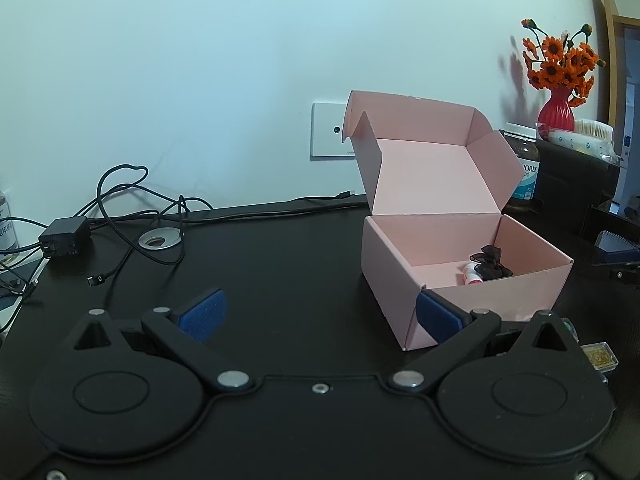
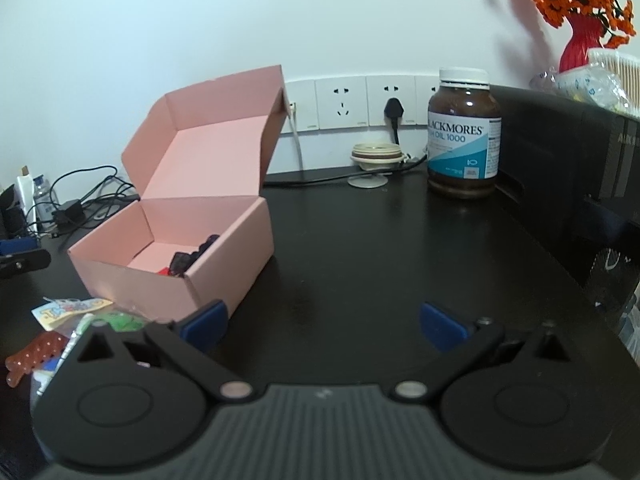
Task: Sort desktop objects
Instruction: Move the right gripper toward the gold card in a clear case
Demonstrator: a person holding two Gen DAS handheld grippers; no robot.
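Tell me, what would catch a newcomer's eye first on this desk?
Probably the open pink box in the middle of the black desk, lid up, with a few small things inside. Next, the orange flowers in a red vase at the far right by the wall, and the big brown supplement bottle beside the wall sockets.

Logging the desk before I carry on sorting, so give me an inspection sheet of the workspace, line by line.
Surface: black desk, mostly bare in the middle.
Job's things: open pink box holding a black bow and a small tube; loose trinkets in front of it.
Clutter: supplement bottle, small lidded pot.
Grippers: left gripper open, empty; right gripper open, empty.
Cables: tangled black cables and adapter.
Surroundings: wall sockets, red vase of orange flowers.
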